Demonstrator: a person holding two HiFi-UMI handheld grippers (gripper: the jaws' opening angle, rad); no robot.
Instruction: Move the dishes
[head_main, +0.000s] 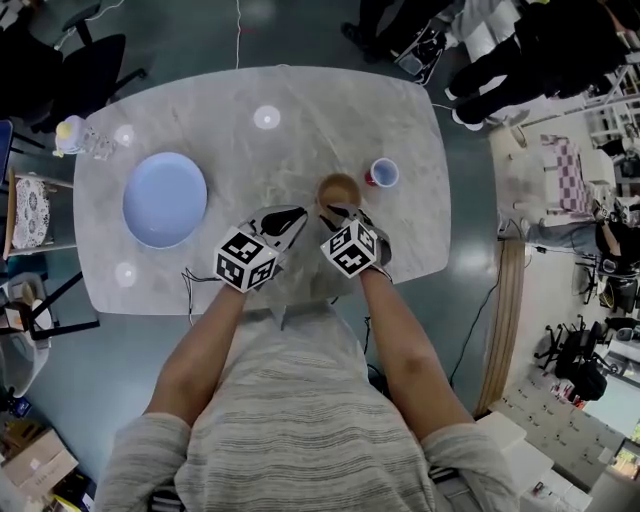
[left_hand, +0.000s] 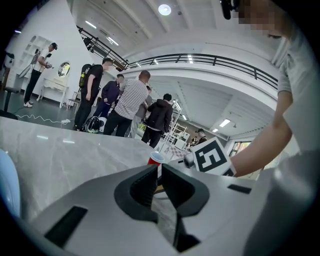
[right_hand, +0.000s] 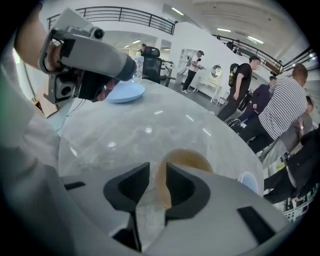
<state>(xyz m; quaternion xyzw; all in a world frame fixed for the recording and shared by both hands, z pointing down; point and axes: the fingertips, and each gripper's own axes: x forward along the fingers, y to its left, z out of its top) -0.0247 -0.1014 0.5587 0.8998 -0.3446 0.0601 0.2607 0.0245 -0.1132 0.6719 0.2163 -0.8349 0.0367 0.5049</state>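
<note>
Marble tabletop (head_main: 300, 140) carries a brown bowl (head_main: 339, 188) at its middle, with the left gripper (head_main: 295, 214) and right gripper (head_main: 338, 211) on the side toward the near edge. Left gripper view shows jaws almost together on nothing, apparently idle. Right gripper view shows jaws slightly spread astride the bowl's rim, probably to pinch it.

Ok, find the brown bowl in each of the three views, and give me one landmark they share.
Head view: the brown bowl sits mid-table, just ahead of the right gripper.
Left gripper view: only a brown sliver of it shows through the narrow gap between the tongs.
Right gripper view: low centre, its near rim between the tongs.
Shared landmark: the red cup, close by the bowl.
</note>
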